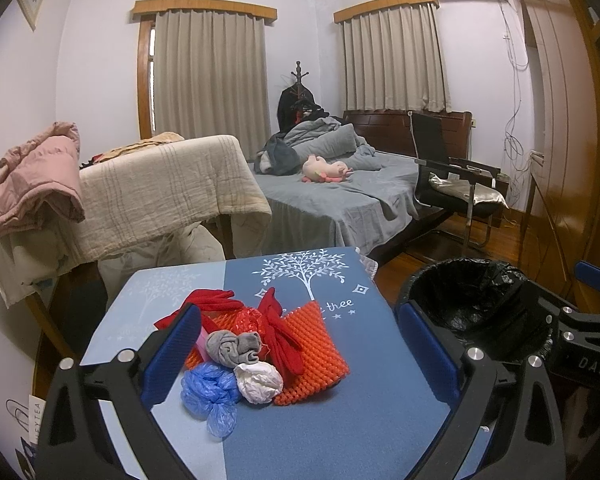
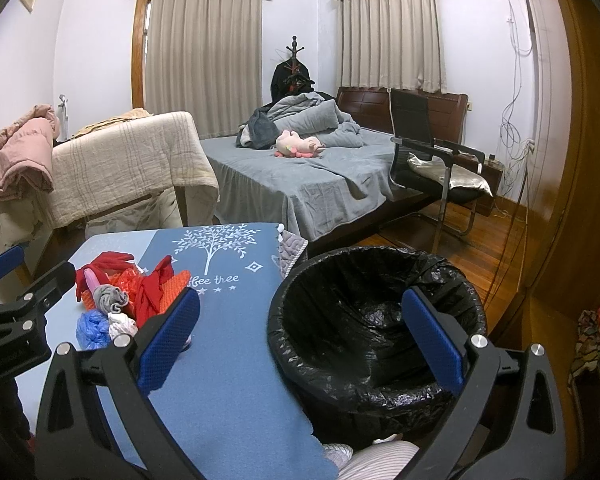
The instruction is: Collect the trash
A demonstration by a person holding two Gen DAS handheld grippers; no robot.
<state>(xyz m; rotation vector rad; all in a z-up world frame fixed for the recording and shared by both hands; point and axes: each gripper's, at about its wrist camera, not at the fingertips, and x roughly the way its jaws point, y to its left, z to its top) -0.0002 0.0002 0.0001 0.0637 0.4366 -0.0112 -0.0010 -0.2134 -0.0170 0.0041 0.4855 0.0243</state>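
Observation:
A pile of trash lies on the blue cloth-covered table (image 1: 340,432): an orange mesh pad (image 1: 312,344), red cloth strips (image 1: 278,328), a grey balled sock (image 1: 232,346), a crumpled white wad (image 1: 258,382) and a crumpled blue plastic bag (image 1: 210,394). My left gripper (image 1: 300,354) is open, its fingers wide on either side of the pile, nothing held. A bin lined with a black bag (image 2: 376,320) stands right of the table. My right gripper (image 2: 304,342) is open over the bin's near rim, empty. The same pile (image 2: 116,296) shows at left in the right wrist view.
Beyond the table stand a bed with grey bedding (image 1: 332,196) and a pink plush toy (image 1: 326,170), a beige-covered piece of furniture (image 1: 160,192) with a pink jacket (image 1: 32,184), and a black chair (image 1: 452,176). Wooden floor lies to the right, by a wooden door (image 2: 580,200).

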